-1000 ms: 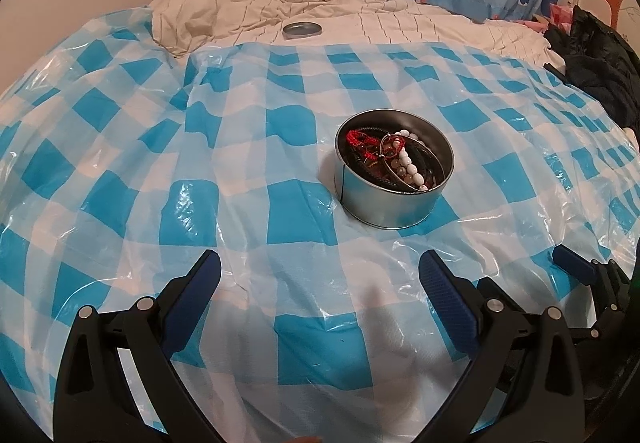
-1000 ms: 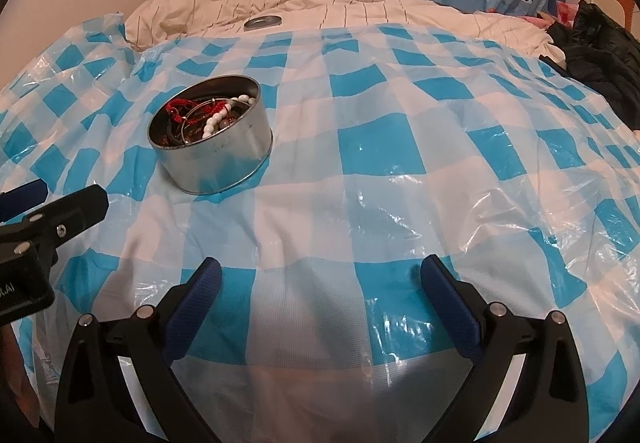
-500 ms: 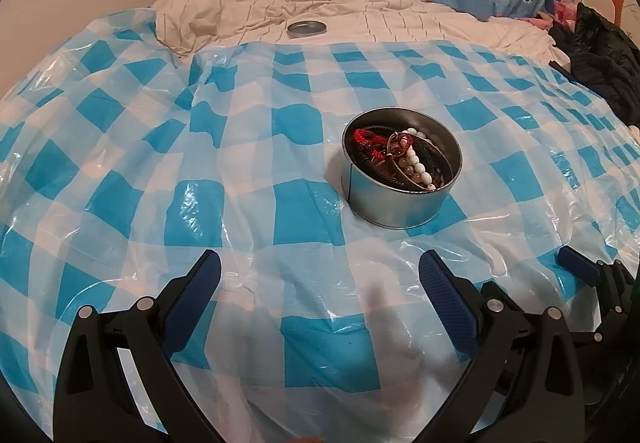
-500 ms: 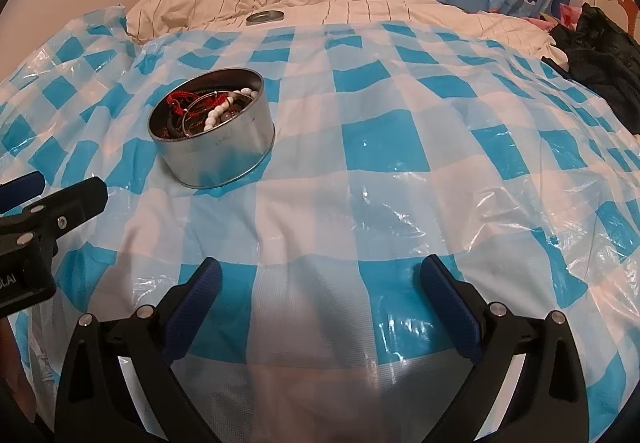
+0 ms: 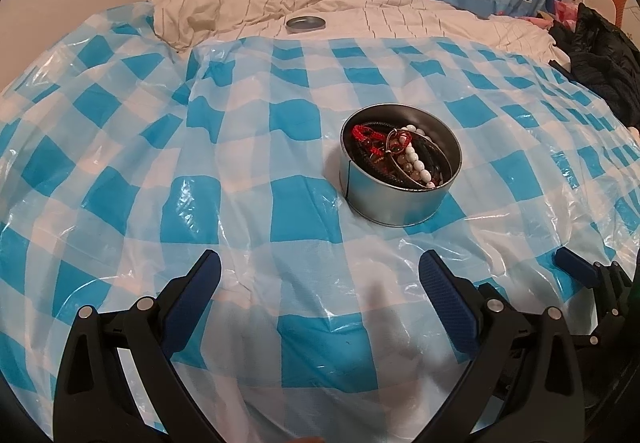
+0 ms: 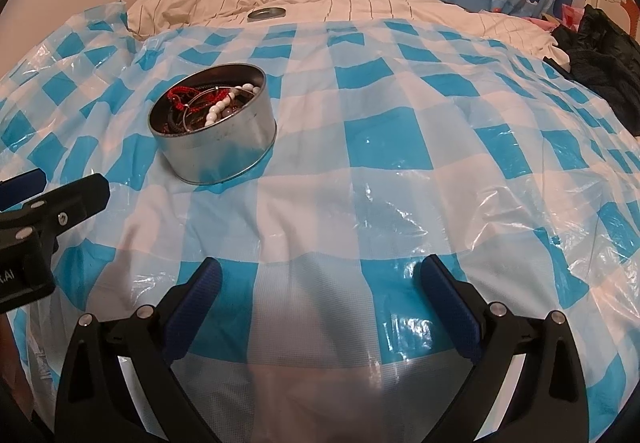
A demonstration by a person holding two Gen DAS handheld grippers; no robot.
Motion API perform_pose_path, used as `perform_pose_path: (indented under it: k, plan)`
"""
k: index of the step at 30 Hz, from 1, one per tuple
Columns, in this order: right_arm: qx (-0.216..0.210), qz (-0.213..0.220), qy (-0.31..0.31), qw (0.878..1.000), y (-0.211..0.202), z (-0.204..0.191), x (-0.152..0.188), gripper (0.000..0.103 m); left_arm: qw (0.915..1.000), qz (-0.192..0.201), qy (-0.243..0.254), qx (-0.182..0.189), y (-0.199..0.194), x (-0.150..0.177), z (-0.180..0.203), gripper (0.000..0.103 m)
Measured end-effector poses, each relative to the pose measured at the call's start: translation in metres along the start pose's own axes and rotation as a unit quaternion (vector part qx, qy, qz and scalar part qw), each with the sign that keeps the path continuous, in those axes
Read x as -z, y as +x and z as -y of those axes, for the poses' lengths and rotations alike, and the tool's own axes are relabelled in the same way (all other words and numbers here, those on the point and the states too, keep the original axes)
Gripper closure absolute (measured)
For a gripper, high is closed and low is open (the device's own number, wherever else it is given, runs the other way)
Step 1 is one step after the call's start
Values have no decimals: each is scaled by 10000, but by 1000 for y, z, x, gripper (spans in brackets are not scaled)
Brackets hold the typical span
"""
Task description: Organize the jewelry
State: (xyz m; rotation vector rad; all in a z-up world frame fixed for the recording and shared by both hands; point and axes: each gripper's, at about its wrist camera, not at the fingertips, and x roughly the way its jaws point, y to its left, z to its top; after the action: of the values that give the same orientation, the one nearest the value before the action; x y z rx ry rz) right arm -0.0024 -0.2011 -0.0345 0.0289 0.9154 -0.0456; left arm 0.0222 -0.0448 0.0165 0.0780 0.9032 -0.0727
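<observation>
Checked sheet (image 5: 248,203) over bed. Tin (image 5: 400,199) mid-sheet, jewelry (image 5: 400,157) heaped inside; lid (image 5: 306,24) beyond tin, on bedding. My left gripper (image 5: 320,283) and right gripper (image 6: 320,283) spread wide, empty, short of tin. Sorting looks finished; next I'd fetch lid.

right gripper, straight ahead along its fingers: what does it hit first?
Probably nothing solid: the open right gripper points over bare blue-and-white checked plastic sheet. The round silver metal tin of bracelets sits left of that line. Farther on lies the cream striped bedding, though depth is unclear.
</observation>
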Motion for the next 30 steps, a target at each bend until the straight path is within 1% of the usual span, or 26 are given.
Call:
perform_pose_path:
  k: [18, 24, 30]
  plan:
    - [11, -10, -18, 10000, 1, -1, 0, 7, 10000, -10, 14, -27, 1, 0, 2, 8]
    - [11, -12, -17, 10000, 1, -1, 0, 7, 10000, -53, -33, 69, 2, 0, 1, 8]
    - [13, -17, -26, 10000, 2, -2, 1, 7, 9993, -114, -201, 290, 4, 2, -3, 8]
